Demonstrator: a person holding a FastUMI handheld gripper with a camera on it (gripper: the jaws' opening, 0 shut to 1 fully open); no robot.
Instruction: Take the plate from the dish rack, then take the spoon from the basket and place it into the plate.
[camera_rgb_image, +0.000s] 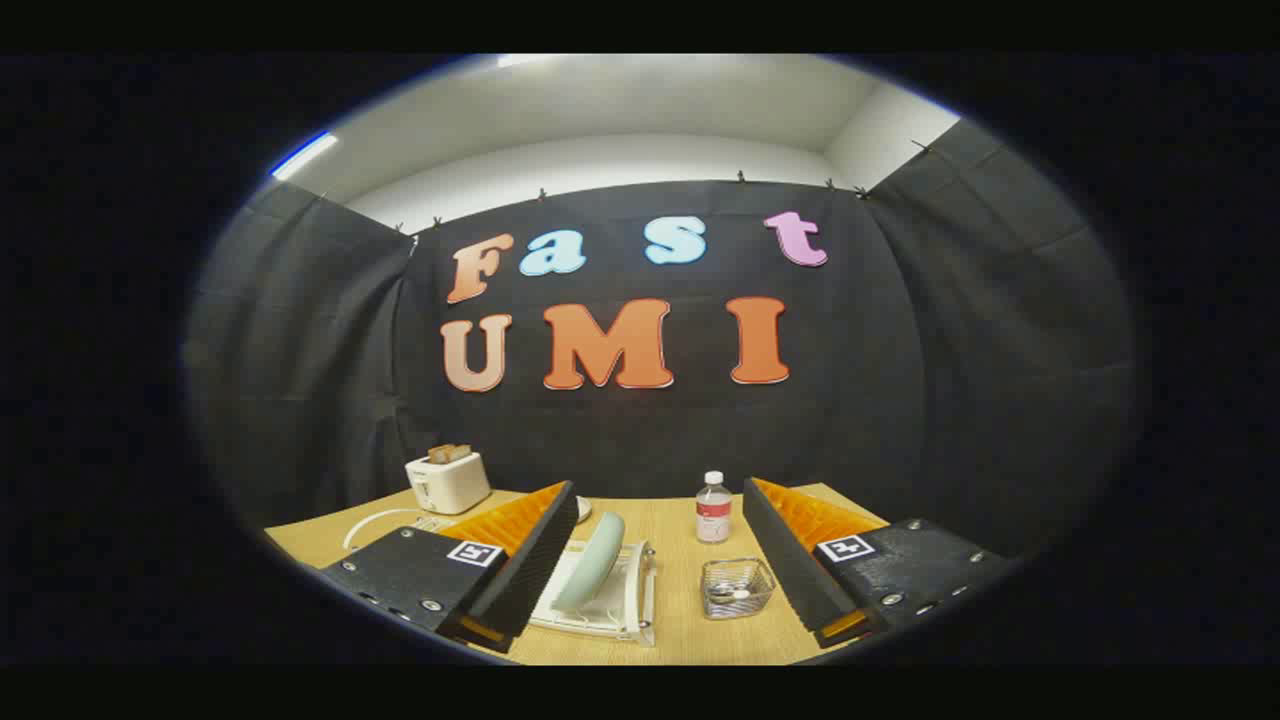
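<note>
The gripper's (660, 540) spread fingers, holding nothing, cover the near left side of the dish rack (610, 605) and the plate's (592, 560) lower edge. The basket (738, 587) holds something small and pale, perhaps the spoon, too small to tell.

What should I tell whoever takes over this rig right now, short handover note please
Hand-held gripper: open, holding nothing, fingers spread above the table.
Plate: standing on edge in the dish rack, between the fingers, nearer the left one.
Basket: beside the rack, near the right finger; something metallic lies inside, likely the spoon.
Done: nothing.
Left: take the plate out, then put the spoon in it.
</note>
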